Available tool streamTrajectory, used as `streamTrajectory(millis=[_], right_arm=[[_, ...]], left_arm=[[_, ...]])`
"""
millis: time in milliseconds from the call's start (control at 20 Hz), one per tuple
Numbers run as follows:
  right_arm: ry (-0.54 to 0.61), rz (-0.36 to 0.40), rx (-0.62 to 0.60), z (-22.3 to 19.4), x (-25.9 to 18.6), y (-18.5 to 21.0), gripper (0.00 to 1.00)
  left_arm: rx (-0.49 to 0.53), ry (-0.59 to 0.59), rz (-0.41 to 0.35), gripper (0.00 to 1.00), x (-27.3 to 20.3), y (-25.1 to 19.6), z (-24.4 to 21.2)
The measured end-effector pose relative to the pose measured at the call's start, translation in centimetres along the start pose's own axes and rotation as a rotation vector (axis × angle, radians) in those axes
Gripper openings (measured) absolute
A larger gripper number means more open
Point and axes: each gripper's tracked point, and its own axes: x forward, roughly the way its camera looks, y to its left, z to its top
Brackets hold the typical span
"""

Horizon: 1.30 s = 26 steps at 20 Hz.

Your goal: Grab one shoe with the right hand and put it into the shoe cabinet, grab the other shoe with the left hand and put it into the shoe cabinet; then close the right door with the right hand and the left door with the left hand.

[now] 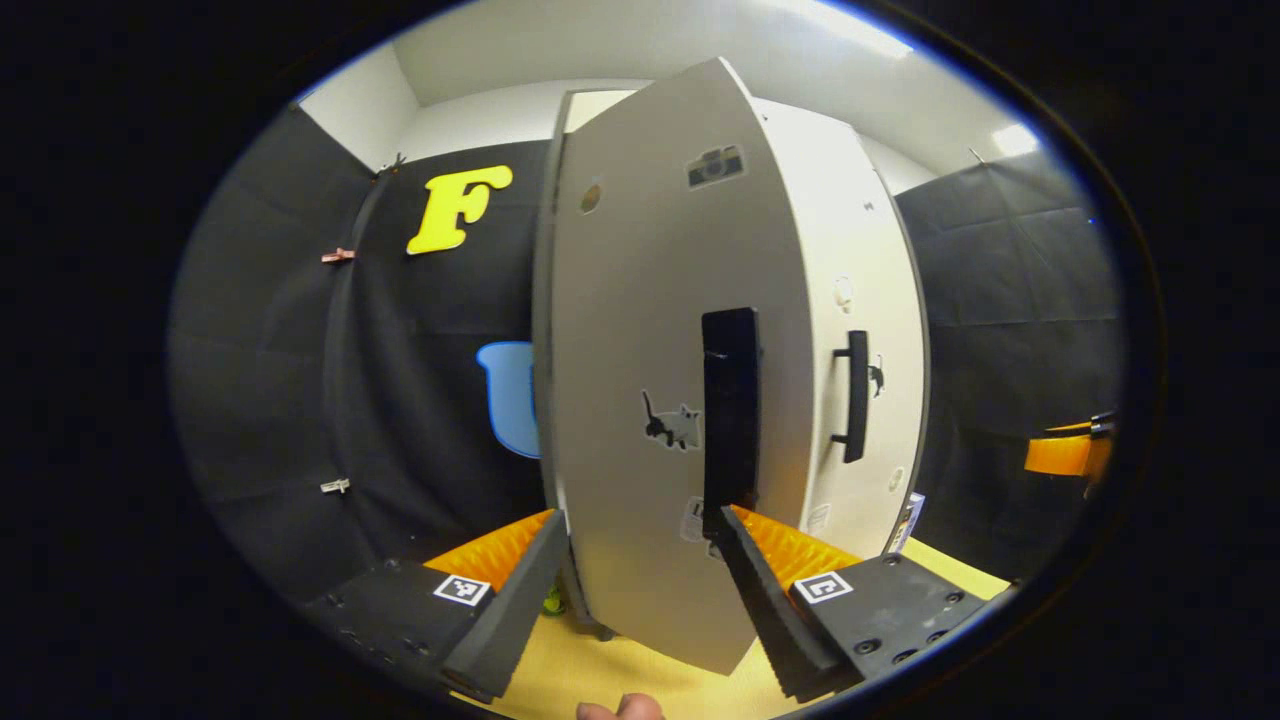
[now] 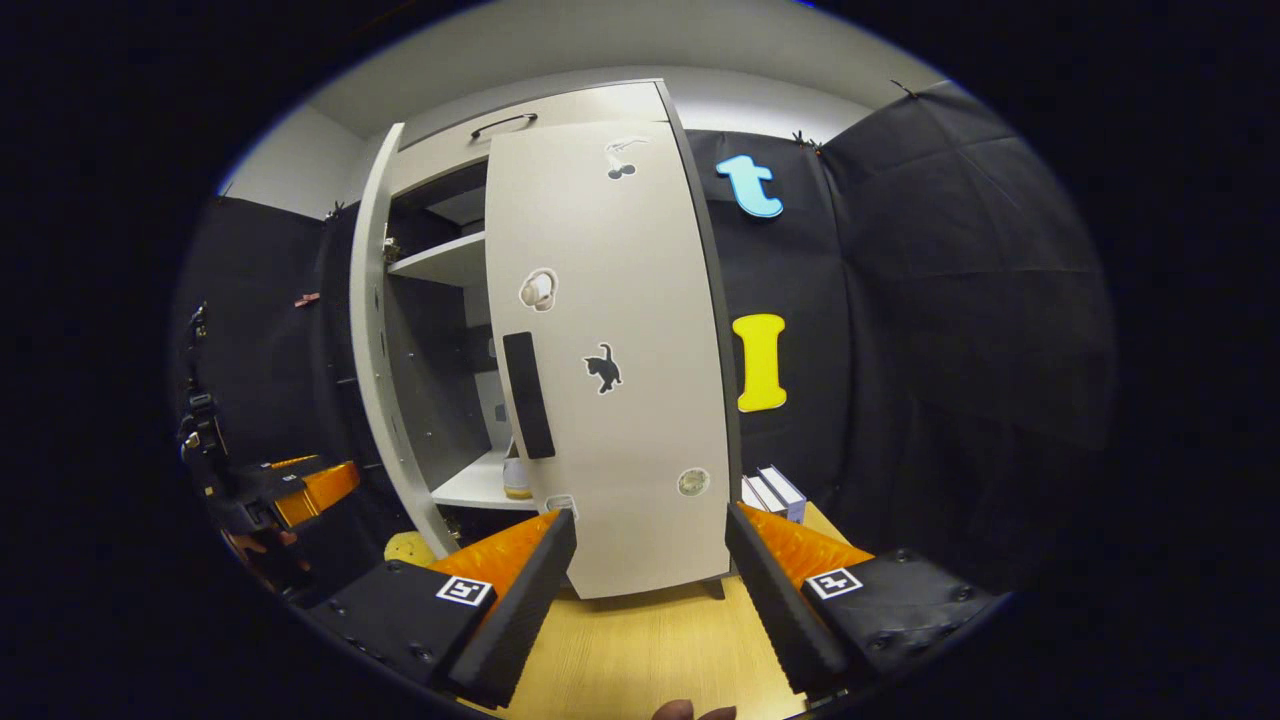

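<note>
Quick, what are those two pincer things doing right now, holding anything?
Left gripper: open, holding nothing, fingers either side of the white cabinet's left door.
Right gripper: open, holding nothing, facing the right door.

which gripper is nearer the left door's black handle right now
Left. The left gripper sits right at the open left door, its handle just ahead of its fingers. The right gripper faces the closed right door instead.

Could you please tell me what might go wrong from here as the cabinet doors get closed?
1. The left door stands between the open left claw fingers; pushing askew could make it slip off.
2. A shoe sits near the shelf edge and might block the doors.
3. The right door looks nearly shut; the doors could clash.
</note>
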Motion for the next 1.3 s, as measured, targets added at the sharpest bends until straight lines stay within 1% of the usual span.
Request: streamTrajectory(millis=[50,100,200,250,300,350,400,450,500,650,700,750,850,900,950,1000,1050,1100,1150,1300], right_arm=[[0.0,-0.002,0.006,0.1,0.0,-0.4,0.98],[0.0,-0.005,0.011,0.1,-0.1,-0.8,0.98],[-0.001,-0.013,0.016,0.3,0.0,-1.8,0.98],[-0.003,-0.016,0.018,0.4,-0.1,-2.1,1.0],[-0.003,-0.017,0.022,0.5,0.0,-2.3,0.98],[-0.005,-0.017,0.024,0.7,0.1,-2.6,0.98],[-0.006,-0.017,0.024,0.7,0.3,-2.9,0.98],[-0.006,-0.016,0.023,0.6,0.4,-3.1,0.98],[-0.007,-0.014,0.021,0.7,0.4,-3.2,1.0],[-0.01,-0.011,0.016,0.9,0.6,-3.4,1.0],[-0.01,-0.009,0.015,0.9,0.7,-3.4,1.0],[-0.011,-0.006,0.014,0.9,0.7,-3.4,0.98],[-0.014,0.0,0.012,1.0,0.7,-3.2,0.98],[-0.015,0.001,0.009,1.1,0.8,-3.2,0.98],[-0.017,0.003,0.007,1.1,0.9,-3.2,0.98],[-0.017,0.004,0.006,1.1,0.8,-3.1,1.0],[-0.017,0.006,0.006,1.1,0.8,-3.0,0.98],[-0.017,0.007,0.006,1.1,0.8,-3.0,0.98],[-0.016,0.009,0.005,1.1,0.8,-2.9,0.98],[-0.015,0.011,0.008,1.1,0.9,-2.8,0.98]], left_arm=[[0.019,-0.002,-0.002,0.94,-0.1,-0.9,0.1],[0.031,0.0,-0.002,1.0,-0.2,-1.5,0.1],[0.039,0.001,-0.008,1.0,-0.2,-2.6,-0.1],[0.037,0.006,-0.014,0.97,-0.2,-3.2,-0.3],[0.034,0.011,-0.017,1.0,-0.3,-3.6,-0.4],[0.032,0.015,-0.018,0.97,-0.5,-3.9,-0.3],[0.03,0.013,-0.016,1.0,-0.6,-4.1,-0.2],[0.026,0.014,-0.014,1.0,-0.7,-4.3,0.0],[0.022,0.014,-0.009,1.0,-0.9,-4.4,0.1],[0.012,0.005,-0.01,1.0,-1.2,-5.1,0.7],[0.013,0.003,-0.008,0.97,-1.4,-5.3,0.8],[0.013,0.001,-0.006,1.0,-1.5,-5.4,0.9],[0.013,0.002,-0.004,1.0,-1.5,-5.5,0.9],[0.014,0.004,-0.002,0.97,-1.5,-5.5,0.8],[0.015,0.006,-0.004,1.0,-1.5,-5.5,0.8],[0.017,0.008,-0.004,0.97,-1.5,-5.6,0.8],[0.018,0.009,-0.004,1.0,-1.6,-5.6,0.7],[0.019,0.008,-0.005,1.0,-1.6,-5.7,0.7],[0.021,0.009,-0.005,0.97,-1.6,-5.8,0.7],[0.024,0.008,-0.009,0.97,-1.7,-5.9,0.8]])
